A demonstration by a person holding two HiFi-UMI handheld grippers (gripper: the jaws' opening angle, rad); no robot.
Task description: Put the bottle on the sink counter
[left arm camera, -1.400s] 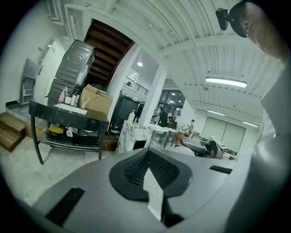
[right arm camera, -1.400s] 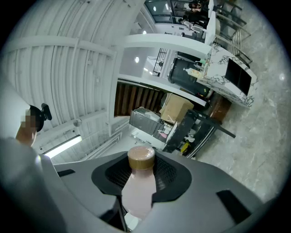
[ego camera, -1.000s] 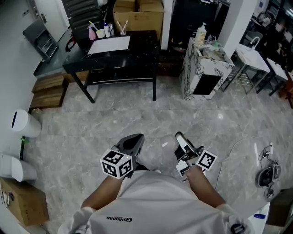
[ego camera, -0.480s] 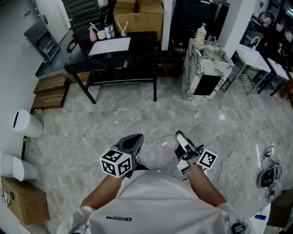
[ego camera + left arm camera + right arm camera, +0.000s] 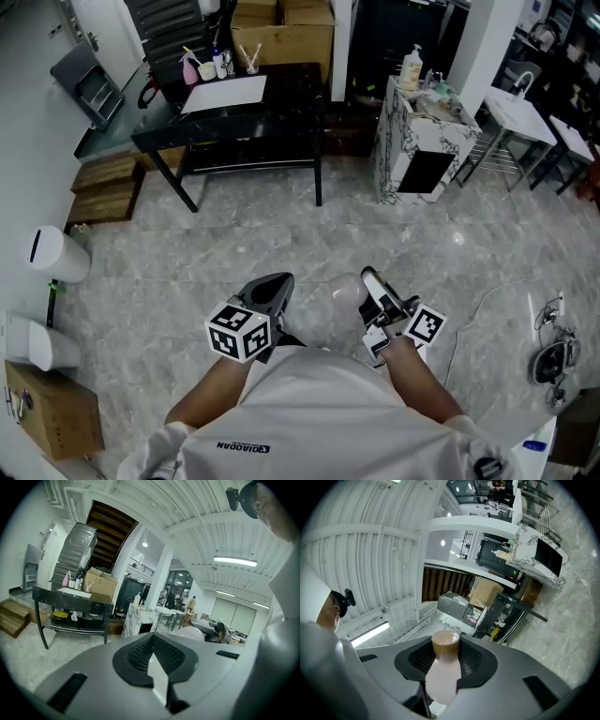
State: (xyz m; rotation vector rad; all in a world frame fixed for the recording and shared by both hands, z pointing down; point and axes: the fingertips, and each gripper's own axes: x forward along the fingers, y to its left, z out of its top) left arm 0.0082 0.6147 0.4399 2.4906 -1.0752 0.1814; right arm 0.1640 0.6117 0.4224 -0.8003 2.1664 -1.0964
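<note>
A pale pink bottle (image 5: 442, 672) with a brown cap sits upright between the jaws of my right gripper (image 5: 444, 660), which is shut on its body. In the head view the bottle (image 5: 343, 294) shows as a pale shape held at waist height by my right gripper (image 5: 373, 298). My left gripper (image 5: 270, 292) hangs beside it, apart from the bottle. In the left gripper view its black pads (image 5: 165, 654) meet with nothing between them. The marble-patterned sink counter (image 5: 419, 133) stands far ahead at the right, across the grey stone floor, with a soap dispenser (image 5: 411, 70) on top.
A black table (image 5: 247, 111) with a white sheet and small bottles stands ahead at the left, with cardboard boxes (image 5: 281, 26) behind it. Wooden steps (image 5: 98, 186) and white bins (image 5: 52, 255) line the left wall. A cable and a dark device (image 5: 547, 361) lie on the floor at the right.
</note>
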